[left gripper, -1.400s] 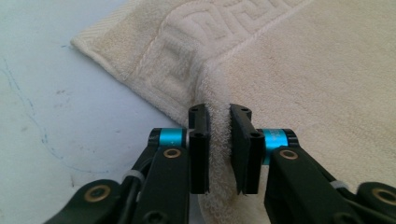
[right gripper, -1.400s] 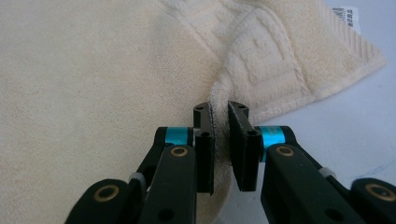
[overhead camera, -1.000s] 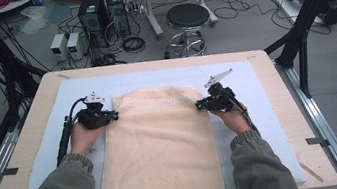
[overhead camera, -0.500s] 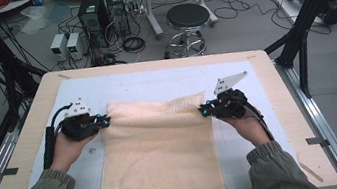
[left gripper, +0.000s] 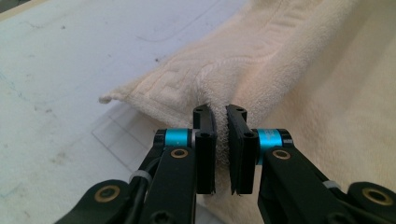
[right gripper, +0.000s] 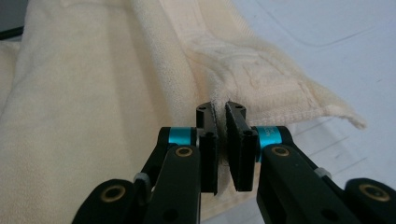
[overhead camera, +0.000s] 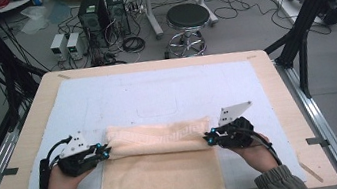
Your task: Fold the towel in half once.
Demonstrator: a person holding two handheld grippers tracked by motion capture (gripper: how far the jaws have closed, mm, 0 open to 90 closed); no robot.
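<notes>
Gripper views – jaws pinch towel (left gripper: 261,70) edge – high view: stool (overhead camera: 188,17)

A wooden table (overhead camera: 277,88) carries a white mat (overhead camera: 166,95) under a cream towel (overhead camera: 164,181).

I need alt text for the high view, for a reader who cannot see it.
Two hand-held grippers, left gripper and right gripper, each pinch one side of a cream towel at a fold on a white-topped table. The towel's near end hangs over the table edge; beyond are a stool and cables.

Lab: computer towers (overhead camera: 102,11), floor cables (overhead camera: 239,5)
</notes>
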